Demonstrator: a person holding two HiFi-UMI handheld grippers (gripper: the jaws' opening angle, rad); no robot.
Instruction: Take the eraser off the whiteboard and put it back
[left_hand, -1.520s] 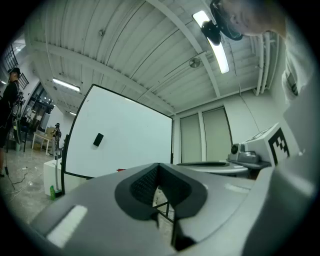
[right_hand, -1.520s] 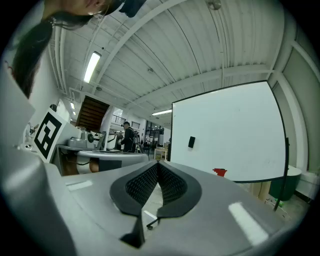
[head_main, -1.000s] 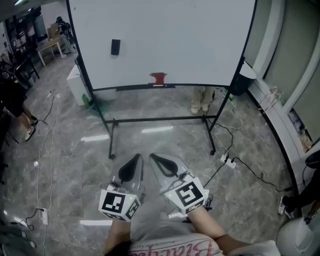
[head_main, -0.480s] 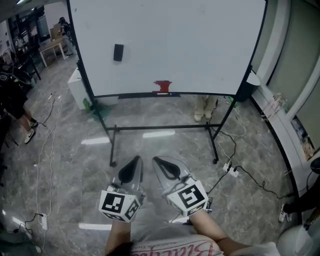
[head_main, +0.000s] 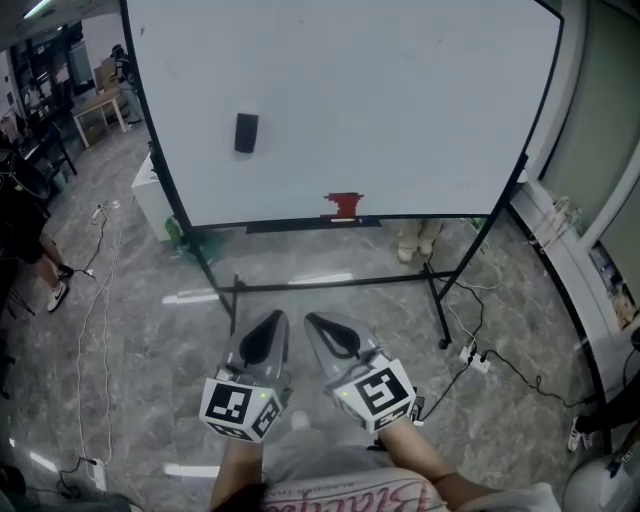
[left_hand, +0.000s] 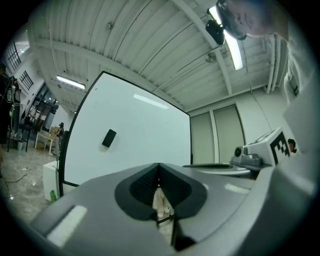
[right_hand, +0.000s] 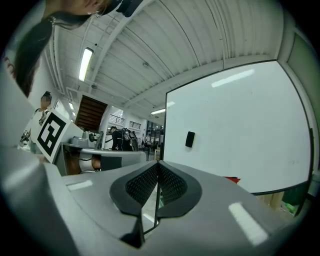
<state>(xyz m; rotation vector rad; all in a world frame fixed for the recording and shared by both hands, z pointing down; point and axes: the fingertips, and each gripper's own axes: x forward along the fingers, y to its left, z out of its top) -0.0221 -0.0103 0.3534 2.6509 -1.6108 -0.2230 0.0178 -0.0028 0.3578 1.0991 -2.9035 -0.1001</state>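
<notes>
As I judge it, nothing of the task is done yet. The black eraser (head_main: 246, 133) sticks to the whiteboard (head_main: 420, 90), in its upper left part, well apart from both my tongs. My left tongs (head_main: 263, 338) are closed with nothing between them, and my right tongs (head_main: 333, 335) are closed and empty too. I hold both low in front of me, side by side over the grey floor (head_main: 130, 330), pointing toward the board. What is left is to get within reach, open one pair, grip the eraser, lift it off and set it back on the board.
</notes>
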